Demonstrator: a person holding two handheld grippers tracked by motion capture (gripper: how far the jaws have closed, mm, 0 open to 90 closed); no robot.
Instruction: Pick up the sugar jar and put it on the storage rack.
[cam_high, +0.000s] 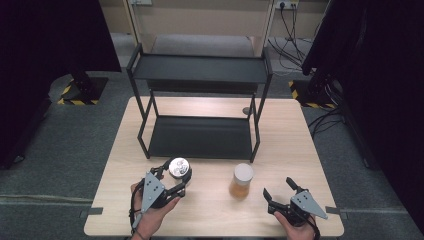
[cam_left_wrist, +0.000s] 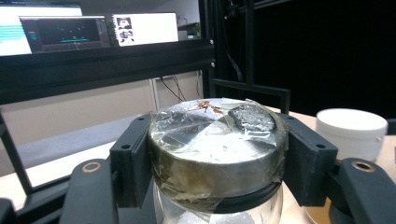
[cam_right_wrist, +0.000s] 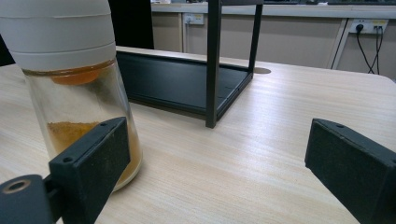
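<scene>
Left gripper (cam_high: 176, 181) clamped on the taped metal lid of a clear glass jar (cam_left_wrist: 217, 144), near the wooden table's (cam_high: 285, 135) front-left edge, right gripper (cam_high: 281, 193) jaws apart, just right of a white-capped glass jar of orange powder (cam_high: 242, 180), black two-tier metal rack (cam_high: 200, 100) behind.

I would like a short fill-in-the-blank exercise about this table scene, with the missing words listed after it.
1. The left hand-held gripper is shut on the glass jar with the ____ metal lid.
2. The right hand-held gripper has its jaws ____.
3. The glass jar with the white cap holds ____ powder.
4. The black two-tier metal shelf stands on the ____ table.

Missing words: silver; open; orange; wooden
</scene>
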